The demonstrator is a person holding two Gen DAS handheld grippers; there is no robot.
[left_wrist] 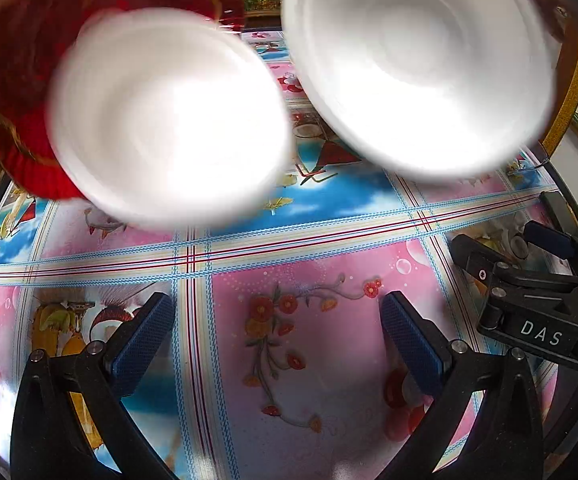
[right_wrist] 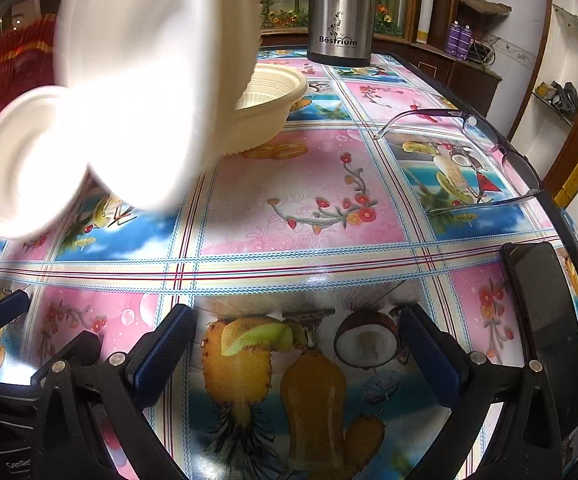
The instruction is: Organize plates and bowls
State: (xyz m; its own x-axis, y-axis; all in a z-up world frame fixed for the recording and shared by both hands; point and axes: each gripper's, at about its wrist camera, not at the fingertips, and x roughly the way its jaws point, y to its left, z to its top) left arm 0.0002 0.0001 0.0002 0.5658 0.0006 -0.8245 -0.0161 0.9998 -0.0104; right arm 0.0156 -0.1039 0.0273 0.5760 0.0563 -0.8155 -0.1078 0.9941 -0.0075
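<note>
Desk: filling both frames. Two white bowls, blurred: sitting upper left and upper right, left view. Cream bowl: lying upper centre, right view. Left claw, right claw: both gaping apart, gripping nothing.

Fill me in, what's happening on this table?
Nothing is gripped yet. Both claws, left and right, hang open over the patterned tablecloth. Two white bowls sit blurred ahead beside something red. A cream bowl, steel flask, glasses and phone also lie there.
</note>
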